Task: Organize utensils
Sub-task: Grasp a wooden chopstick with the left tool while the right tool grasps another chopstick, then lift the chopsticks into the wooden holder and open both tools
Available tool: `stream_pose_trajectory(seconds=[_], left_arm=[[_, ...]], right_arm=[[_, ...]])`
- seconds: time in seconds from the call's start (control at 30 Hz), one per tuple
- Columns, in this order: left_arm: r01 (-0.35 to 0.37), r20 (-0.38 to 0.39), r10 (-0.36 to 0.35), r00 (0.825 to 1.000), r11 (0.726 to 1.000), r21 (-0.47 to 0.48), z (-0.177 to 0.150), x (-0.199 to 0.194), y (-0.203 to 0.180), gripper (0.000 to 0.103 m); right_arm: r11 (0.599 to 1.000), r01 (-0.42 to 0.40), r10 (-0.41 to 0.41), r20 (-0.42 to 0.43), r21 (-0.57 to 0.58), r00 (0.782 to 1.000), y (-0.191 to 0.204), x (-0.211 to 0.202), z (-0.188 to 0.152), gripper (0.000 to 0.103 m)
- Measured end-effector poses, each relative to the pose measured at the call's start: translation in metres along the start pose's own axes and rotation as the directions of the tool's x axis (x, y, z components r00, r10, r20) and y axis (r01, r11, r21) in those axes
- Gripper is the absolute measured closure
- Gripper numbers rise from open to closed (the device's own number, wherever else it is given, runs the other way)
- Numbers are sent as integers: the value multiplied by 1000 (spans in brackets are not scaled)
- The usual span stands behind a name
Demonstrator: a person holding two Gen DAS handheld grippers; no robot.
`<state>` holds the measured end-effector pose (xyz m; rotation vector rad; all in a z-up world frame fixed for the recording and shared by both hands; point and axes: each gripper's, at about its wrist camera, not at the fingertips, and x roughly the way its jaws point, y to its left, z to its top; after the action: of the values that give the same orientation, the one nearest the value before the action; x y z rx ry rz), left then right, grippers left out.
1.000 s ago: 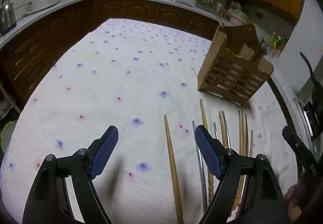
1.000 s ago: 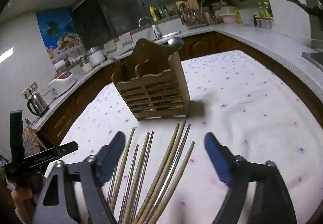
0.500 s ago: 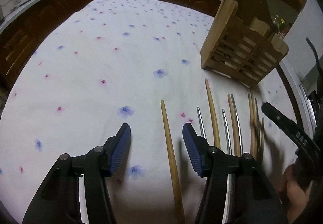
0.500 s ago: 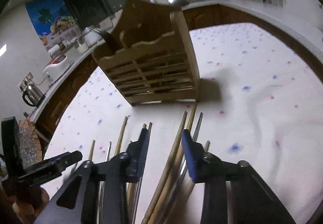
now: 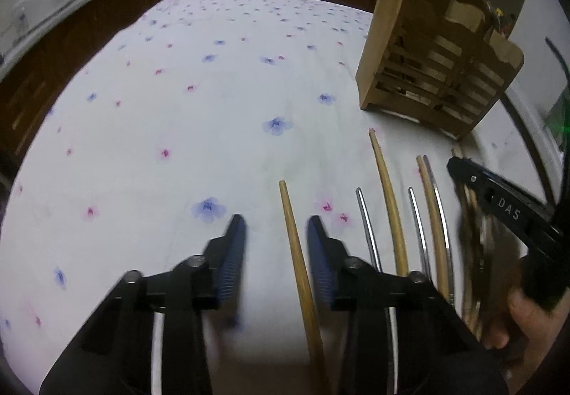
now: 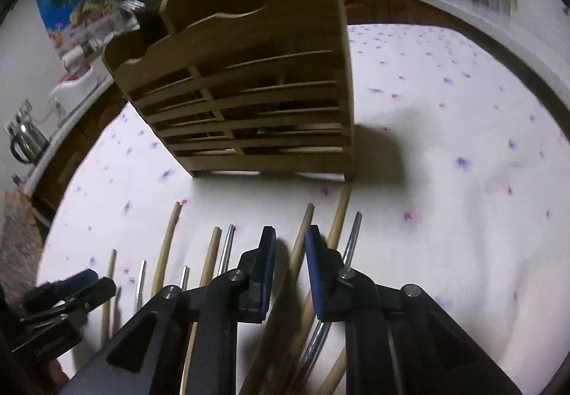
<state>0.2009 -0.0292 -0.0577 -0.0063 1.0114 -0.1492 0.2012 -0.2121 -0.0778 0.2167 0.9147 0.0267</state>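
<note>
Flowered cloth (image 5: pixel 171 103) covers your table, with the wooden holder (image 6: pixel 249 99) standing beyond the loose chopsticks. Your left gripper (image 5: pixel 276 238) has been closing around one bamboo chopstick (image 5: pixel 295 252), pads not yet touching. Your right gripper (image 6: pixel 289 252) has narrowed over another stick; contact is unclear. Light, stiff, slippery: pinch mid-shaft.
</note>
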Motion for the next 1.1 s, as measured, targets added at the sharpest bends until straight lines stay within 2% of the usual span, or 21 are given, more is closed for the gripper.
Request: stream_pose_trajectory(seconds=[0.1, 0.13, 0.2, 0.33, 0.53, 0.8, 1.1], left_arm=[[-5, 8, 5, 1000, 1000, 10, 0, 0, 0, 94], [0, 6, 0, 1000, 1000, 5, 1, 0, 2, 95], [36, -3, -36, 999, 999, -24, 2, -1, 10, 95], [79, -8, -80, 997, 994, -76, 1, -5, 20, 97], [162, 43, -158, 987, 980, -119, 3, -37, 31, 98], [233, 162, -217, 963, 969, -88, 14, -100, 28, 98], [301, 263, -275, 925, 952, -61, 24, -151, 27, 98]], right_arm=[[995, 61, -61, 5, -73, 998, 10, 3, 0, 93], [993, 74, -74, 9, -88, 997, 11, 2, -1, 93], [994, 69, -69, 11, -83, 998, 10, 0, -2, 94], [1000, -19, 19, 10, -10, 1000, 4, -8, -5, 96], [989, -141, 138, 72, 44, 988, 2, -49, -9, 97], [982, -186, 179, 184, 22, 966, 6, -116, -5, 98], [976, -216, 200, 324, 13, 925, -2, -179, 7, 98]])
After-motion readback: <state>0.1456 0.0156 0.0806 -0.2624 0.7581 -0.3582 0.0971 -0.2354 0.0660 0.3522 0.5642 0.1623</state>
